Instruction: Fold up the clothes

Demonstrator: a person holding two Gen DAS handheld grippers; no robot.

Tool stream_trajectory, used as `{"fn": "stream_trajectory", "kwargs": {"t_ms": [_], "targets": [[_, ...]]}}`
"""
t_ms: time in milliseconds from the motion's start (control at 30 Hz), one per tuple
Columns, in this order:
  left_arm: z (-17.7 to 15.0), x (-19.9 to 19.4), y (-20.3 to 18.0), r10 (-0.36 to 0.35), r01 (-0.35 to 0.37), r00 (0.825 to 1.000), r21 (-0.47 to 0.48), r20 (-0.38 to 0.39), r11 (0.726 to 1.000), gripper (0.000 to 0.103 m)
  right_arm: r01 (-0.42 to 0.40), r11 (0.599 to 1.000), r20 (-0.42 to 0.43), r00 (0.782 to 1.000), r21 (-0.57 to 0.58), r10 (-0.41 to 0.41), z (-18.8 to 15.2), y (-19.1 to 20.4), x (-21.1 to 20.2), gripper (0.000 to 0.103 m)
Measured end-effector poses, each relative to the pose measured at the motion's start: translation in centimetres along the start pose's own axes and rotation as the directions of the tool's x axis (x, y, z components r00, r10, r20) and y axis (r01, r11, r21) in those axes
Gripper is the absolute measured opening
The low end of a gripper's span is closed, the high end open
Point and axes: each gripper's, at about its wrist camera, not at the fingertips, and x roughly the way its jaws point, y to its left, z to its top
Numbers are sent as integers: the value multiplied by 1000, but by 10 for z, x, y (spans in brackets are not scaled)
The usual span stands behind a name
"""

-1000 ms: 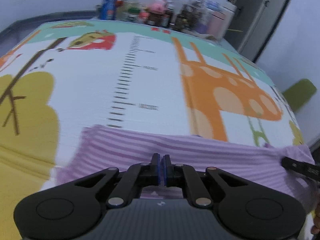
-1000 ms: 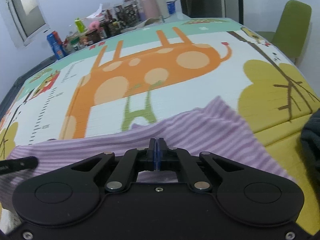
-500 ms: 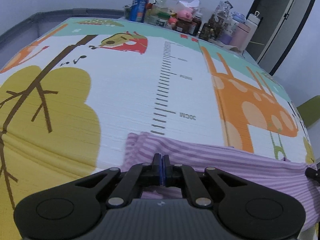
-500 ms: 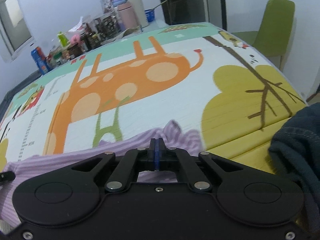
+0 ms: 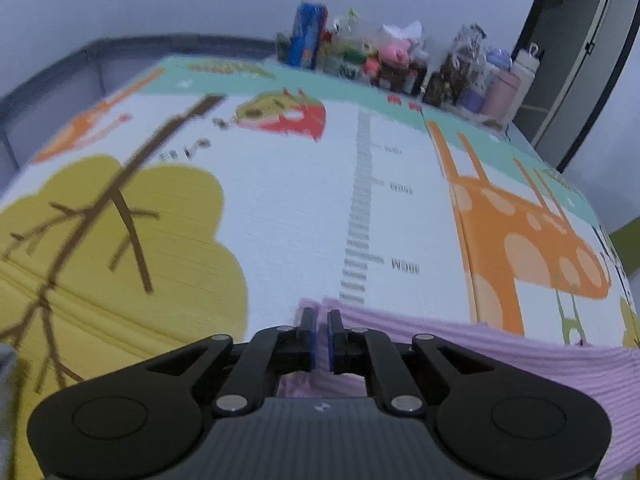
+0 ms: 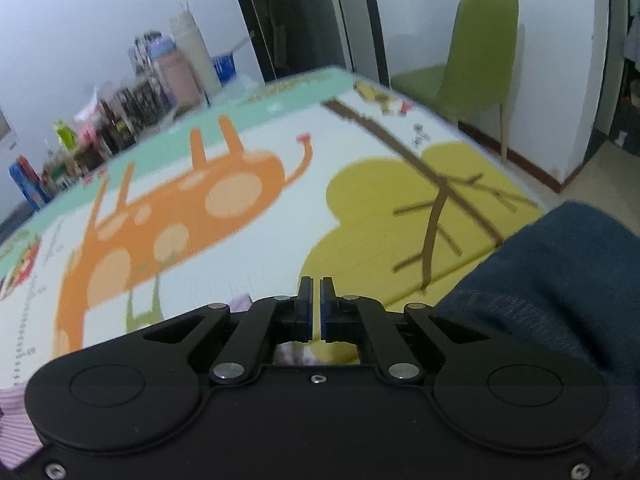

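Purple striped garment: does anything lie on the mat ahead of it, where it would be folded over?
Nothing visible does. The mat beyond the purple striped garment is bare up to the bottles and jars at its far edge. A dark blue garment lies off to the right, not ahead.

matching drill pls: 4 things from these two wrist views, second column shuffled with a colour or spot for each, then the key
1. striped garment
2. chair
3. dark garment
4. giraffe print

A. orange, on the mat
B. green, beyond the table by the wall
C. purple, under the left gripper
D. navy, at the table's right edge

Pairs: 1-C, 2-B, 3-D, 4-A
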Motion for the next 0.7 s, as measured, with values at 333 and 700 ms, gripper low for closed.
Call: {"fn": "stream_trajectory", "kwargs": {"t_ms": [333, 700], "targets": [[-24, -41, -27, -166, 156, 983, 123, 79, 980, 8, -193, 969, 10, 980, -153, 196, -25, 38, -57, 4], [-91, -58, -75, -358, 350, 933, 297, -30, 888, 8, -381, 902, -148, 923, -205, 356, -108, 93, -82, 4]]}}
